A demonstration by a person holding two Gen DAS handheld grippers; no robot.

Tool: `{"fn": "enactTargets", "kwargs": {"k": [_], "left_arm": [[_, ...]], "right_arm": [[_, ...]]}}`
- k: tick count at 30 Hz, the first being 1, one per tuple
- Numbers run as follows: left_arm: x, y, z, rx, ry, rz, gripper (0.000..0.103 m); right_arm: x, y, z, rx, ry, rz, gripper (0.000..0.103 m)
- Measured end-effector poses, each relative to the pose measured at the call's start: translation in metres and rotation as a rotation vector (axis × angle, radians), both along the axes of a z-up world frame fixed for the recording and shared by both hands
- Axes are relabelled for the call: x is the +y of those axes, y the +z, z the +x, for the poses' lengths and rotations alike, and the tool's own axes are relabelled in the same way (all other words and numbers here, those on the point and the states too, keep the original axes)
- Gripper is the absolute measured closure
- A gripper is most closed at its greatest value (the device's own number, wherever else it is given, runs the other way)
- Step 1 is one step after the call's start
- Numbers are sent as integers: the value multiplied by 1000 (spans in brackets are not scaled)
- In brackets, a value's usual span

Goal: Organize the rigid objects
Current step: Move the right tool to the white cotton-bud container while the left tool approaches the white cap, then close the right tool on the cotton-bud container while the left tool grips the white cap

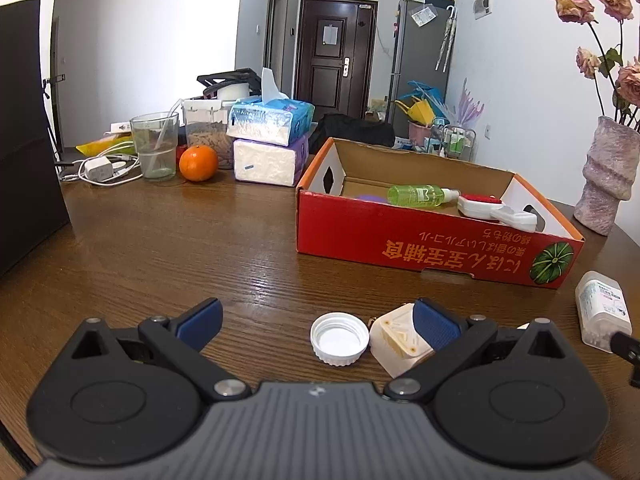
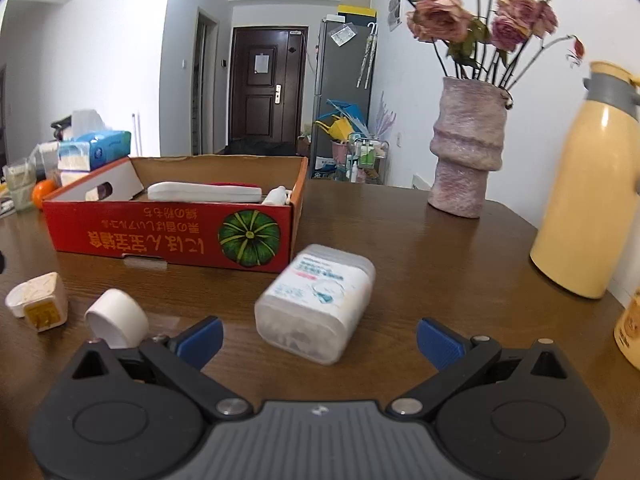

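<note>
A red cardboard box [image 1: 400,236] stands open on the wooden table; it holds a green spray bottle [image 1: 420,195] and a white and red brush [image 1: 486,206]. My left gripper [image 1: 318,326] is open low over the table. A white bottle cap [image 1: 339,338] lies between its fingers and a white plug adapter [image 1: 398,340] touches the right finger. My right gripper [image 2: 318,342] is open, with a clear cotton swab box [image 2: 316,302] lying between its fingers. The box [image 2: 172,236], adapter [image 2: 40,306] and a white cap [image 2: 118,318] also show in the right wrist view.
An orange [image 1: 198,163], a glass [image 1: 155,145], tissue packs [image 1: 270,144] and a charger with cable [image 1: 98,170] sit at the far left. A pink vase with dried roses [image 2: 466,148] and a yellow thermos [image 2: 592,184] stand at the right.
</note>
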State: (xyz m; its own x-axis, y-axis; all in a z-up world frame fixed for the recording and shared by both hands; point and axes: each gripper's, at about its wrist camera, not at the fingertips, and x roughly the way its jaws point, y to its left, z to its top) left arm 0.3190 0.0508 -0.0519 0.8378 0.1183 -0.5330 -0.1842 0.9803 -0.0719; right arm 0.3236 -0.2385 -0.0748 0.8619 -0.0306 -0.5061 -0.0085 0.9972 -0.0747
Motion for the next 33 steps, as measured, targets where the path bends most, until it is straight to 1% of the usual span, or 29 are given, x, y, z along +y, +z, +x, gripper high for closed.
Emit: {"fn": "enactTargets", "kwargs": {"k": [2,5,8,11,12,14,15,16,20,22,26,29,33], "left_arm": [[1,-1,1,5,0,-4,0],[0,-3,3,18,-8,-5,0],[-2,-4,3,28,-16,1,0],[-1,-5,5,39,-12,-2,0],[0,-6,6,45,-9,-5,0],[2,-7,8,58,-1,-2,0],[3,-8,9,66,3,5,0],[4,-9,10,74,4,9,0],[13,-13,14,97,9,4,0],[16,-15,15,107,0,5,0],[18,-25,22,161,-26,25,0],[17,-31,26,181,-49,39,0],[11,-38,33,203,-55,81,0]], "right_arm": [[4,-2,11,10,-5,1,0],[9,-7,29,32,-49,9,0],[10,-9,46,29,-118,6,0],[4,-13,64,56,-190,25,2],[2,-15,69,71,-206,35,6],[-3,-20,75,97,-197,49,22],[-5,-23,77,114,-187,50,38],[-9,-24,78,127,-186,62,39],[-21,-25,71,120,-189,91,39],[-24,-23,66,101,-193,101,39],[-26,-15,53,42,-176,120,40],[-24,-11,43,20,-163,126,40],[-18,-8,33,-4,-142,121,40]]}}
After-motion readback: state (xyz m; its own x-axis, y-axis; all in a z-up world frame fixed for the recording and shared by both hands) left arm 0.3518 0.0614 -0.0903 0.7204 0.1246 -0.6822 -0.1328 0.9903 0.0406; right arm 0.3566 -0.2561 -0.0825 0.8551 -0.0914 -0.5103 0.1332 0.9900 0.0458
